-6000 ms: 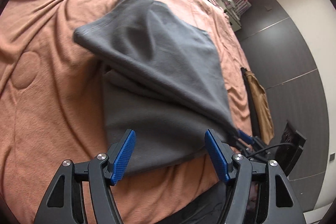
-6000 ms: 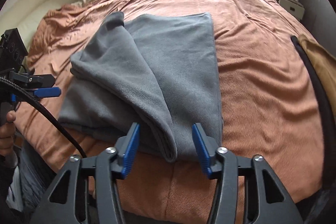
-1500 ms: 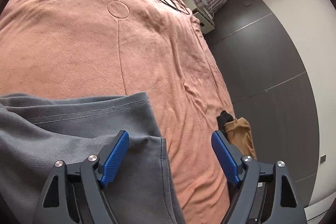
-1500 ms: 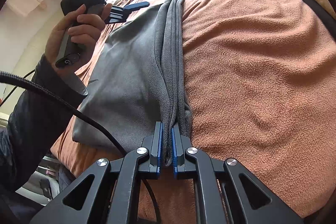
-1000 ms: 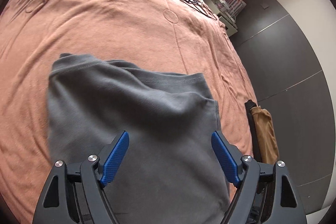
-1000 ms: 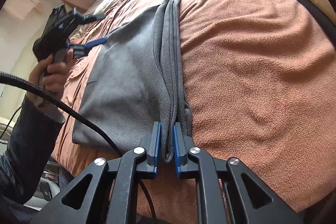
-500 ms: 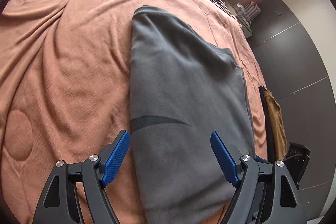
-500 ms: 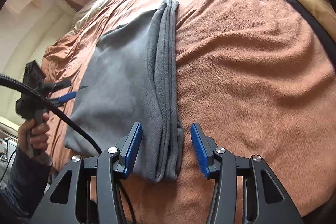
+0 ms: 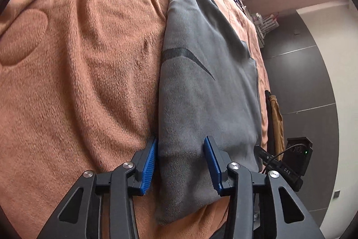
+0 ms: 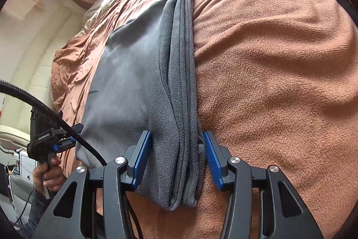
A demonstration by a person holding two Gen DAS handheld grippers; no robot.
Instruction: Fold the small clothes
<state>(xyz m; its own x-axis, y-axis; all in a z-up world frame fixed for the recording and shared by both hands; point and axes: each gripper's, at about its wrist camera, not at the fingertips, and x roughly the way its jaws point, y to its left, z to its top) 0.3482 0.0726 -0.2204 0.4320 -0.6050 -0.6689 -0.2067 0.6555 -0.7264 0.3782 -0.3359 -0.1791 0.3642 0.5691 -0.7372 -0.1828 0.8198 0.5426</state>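
A grey fleece garment [image 9: 208,82] lies folded into a long strip on the rust-brown bedspread [image 9: 78,59]. My left gripper [image 9: 182,165] straddles its near left corner. The jaws are closing, one pad at the cloth's left edge, the other resting on top of it. In the right wrist view the garment's [image 10: 134,82] stacked fold edges run away from me. My right gripper [image 10: 176,162] stands open astride those layers at the near end. The left gripper [image 10: 56,140], held by a hand [image 10: 48,174], shows at the garment's left corner.
A tan item with a black strap [image 9: 276,118] lies at the bed's right edge. Dark wall panels [image 9: 302,82] and a small cluttered stand [image 9: 266,24] lie beyond. A black cable [image 10: 44,111] crosses the lower left of the right wrist view. Pillows sit far back.
My left gripper has pulled back from the garment's far end to its near left corner and narrowed its jaws there. My right gripper has let go of the fold edge and stands open.
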